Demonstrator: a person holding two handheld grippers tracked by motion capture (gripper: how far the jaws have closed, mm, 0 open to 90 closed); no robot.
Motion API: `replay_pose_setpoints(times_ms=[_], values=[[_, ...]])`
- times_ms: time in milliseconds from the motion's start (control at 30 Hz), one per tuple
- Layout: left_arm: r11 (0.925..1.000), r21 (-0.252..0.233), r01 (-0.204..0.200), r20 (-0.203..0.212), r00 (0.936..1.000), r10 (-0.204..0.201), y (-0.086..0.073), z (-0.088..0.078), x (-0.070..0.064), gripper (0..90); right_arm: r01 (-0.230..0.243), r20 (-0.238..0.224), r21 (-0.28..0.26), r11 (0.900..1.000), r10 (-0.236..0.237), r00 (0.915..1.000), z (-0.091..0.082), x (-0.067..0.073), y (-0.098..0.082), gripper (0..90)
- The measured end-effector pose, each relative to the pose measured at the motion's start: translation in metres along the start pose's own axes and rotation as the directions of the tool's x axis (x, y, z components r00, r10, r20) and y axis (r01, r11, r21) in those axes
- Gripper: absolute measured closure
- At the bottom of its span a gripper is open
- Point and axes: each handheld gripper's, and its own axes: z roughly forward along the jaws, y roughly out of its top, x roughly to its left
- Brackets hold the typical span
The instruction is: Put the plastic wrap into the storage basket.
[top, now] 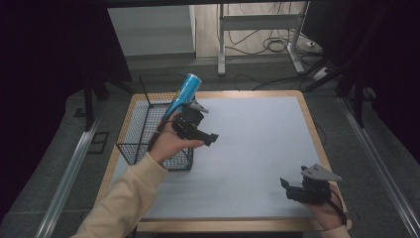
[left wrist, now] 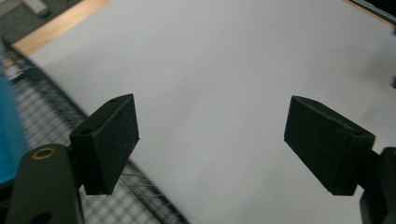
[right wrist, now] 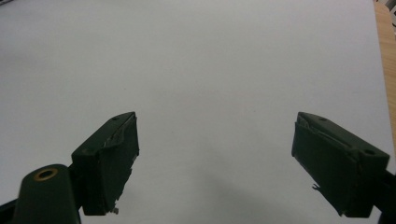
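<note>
A black wire basket (top: 132, 130) stands at the table's left edge. A blue tube (top: 183, 93) leans out of its far right corner, top end tilted up and away. My left gripper (top: 207, 130) hovers over the basket's right side, pointing across the white mat (top: 257, 144), jaws open and empty. In the left gripper view the gripper (left wrist: 210, 135) looks over the mat, with basket mesh (left wrist: 140, 205) below and the blue tube (left wrist: 9, 135) at the left border. My right gripper (top: 289, 188) rests near the front right corner, open and empty; its jaws (right wrist: 215, 149) frame bare mat.
The mat covers most of a wooden tabletop (top: 313, 124), whose edge shows around it. Beyond the table are grey floor, a metal desk frame (top: 257, 22) and loose cables (top: 277, 44). Dark curtains close both sides.
</note>
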Motion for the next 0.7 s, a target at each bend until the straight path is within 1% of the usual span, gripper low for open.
replay_pose_setpoints(times_ms=[67,100,133,167,200,233,267,300,333,433,467,500,533,567,700], values=[[0.9997,-0.008,-0.023,0.026,0.9994,0.023,-0.005,0.002,-0.013,17.9,0.003,-0.002,0.003,1.0,-0.003,1.0,0.001,0.001,0.0,15.2],[0.9989,-0.012,-0.045,0.053,0.9976,0.046,-0.01,0.005,-0.026,18.0,0.003,-0.001,0.005,1.0,-0.003,1.0,0.001,0.0,-0.001,15.3],[0.9989,-0.012,-0.045,0.053,0.9976,0.046,-0.01,0.005,-0.026,18.1,0.003,-0.001,0.005,1.0,-0.003,1.0,0.001,0.0,-0.001,15.3],[0.9982,-0.021,-0.057,0.084,0.9948,0.059,-0.016,0.01,-0.038,18.1,0.002,-0.001,0.007,1.0,-0.002,1.0,0.001,0.0,-0.002,15.3],[0.9976,-0.017,-0.066,0.102,0.9925,0.068,-0.02,0.013,-0.044,18.2,0.0,0.0,0.008,1.0,0.0,1.0,0.001,-0.001,-0.002,15.3],[0.9976,-0.017,-0.066,0.102,0.9925,0.068,-0.02,0.013,-0.044,18.6,0.0,0.0,0.008,1.0,0.0,1.0,0.001,-0.001,-0.002,15.3],[0.997,-0.006,-0.077,0.122,0.9896,0.077,-0.025,0.017,-0.048,18.6,-0.002,-0.001,0.008,1.0,0.002,1.0,0.001,-0.001,-0.003,15.3],[0.9962,0.008,-0.086,0.146,0.9857,0.084,-0.035,0.024,-0.056,18.6,-0.004,0.003,0.005,1.0,0.004,1.0,0.0,-0.002,-0.003,15.3],[0.9962,0.008,-0.086,0.146,0.9857,0.084,-0.035,0.024,-0.056,18.7,-0.004,0.003,0.005,1.0,0.004,1.0,0.0,-0.002,-0.003,15.3],[0.9947,0.024,-0.1,0.149,0.9842,0.096,-0.051,0.034,-0.064,18.9,-0.004,0.006,0.005,1.0,0.004,1.0,0.0,-0.002,-0.003,15.3],[0.9953,0.023,-0.094,0.151,0.9845,0.089,-0.056,0.037,-0.065,18.9,0.0,0.007,0.003,1.0,0.0,1.0,0.0,-0.002,-0.003,15.2],[0.995,0.037,-0.093,0.165,0.9825,0.086,-0.066,0.042,-0.067,19.1,0.002,0.007,0.004,1.0,-0.002,1.0,0.0,-0.001,-0.003,15.3],[0.995,0.037,-0.093,0.165,0.9825,0.086,-0.066,0.042,-0.067,19.1,0.002,0.007,0.004,1.0,-0.002,1.0,0.0,-0.001,-0.003,15.3],[0.9953,0.039,-0.088,0.168,0.9825,0.08,-0.071,0.045,-0.067,19.1,0.004,0.007,0.004,1.0,-0.004,1.0,0.0,-0.001,-0.003,15.2],[0.9964,0.042,-0.074,0.168,0.9835,0.066,-0.082,0.049,-0.066,19.1,0.009,0.01,0.003,1.0,-0.009,0.9999,0.001,0.0,-0.004,15.3]])
